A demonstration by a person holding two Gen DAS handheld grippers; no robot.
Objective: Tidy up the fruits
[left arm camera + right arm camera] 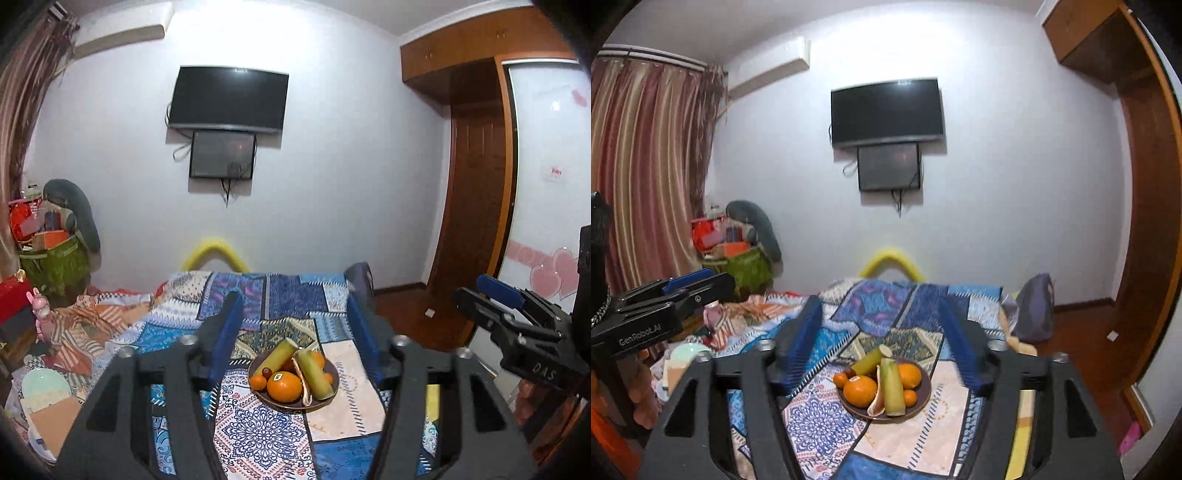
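Note:
A dark brown plate (pixel 334 374) (pixel 925 376) sits on a patchwork bedspread. On it lie a large orange (pixel 284 386) (pixel 860 391), smaller oranges (pixel 258 382) (pixel 909 376), two green sugarcane pieces (pixel 314 374) (pixel 892 387), a small dark red fruit (pixel 266 370) and a pale peel slice (pixel 877 403). My left gripper (pixel 293 306) is open and empty, held above and short of the plate. My right gripper (pixel 881 312) is also open and empty, above the plate. Each gripper shows in the other's view, the right one at the right edge (pixel 480 295) and the left one at the left edge (pixel 701 284).
The patchwork bedspread (pixel 258 435) (pixel 905 435) covers the bed. A pale green bowl (pixel 44 384) and boxes lie at the left. A grey bag (pixel 1036 308) stands at the bed's far right corner. A pile of clutter (pixel 55 251) fills the left corner. Wooden wardrobe (pixel 476 184) at right.

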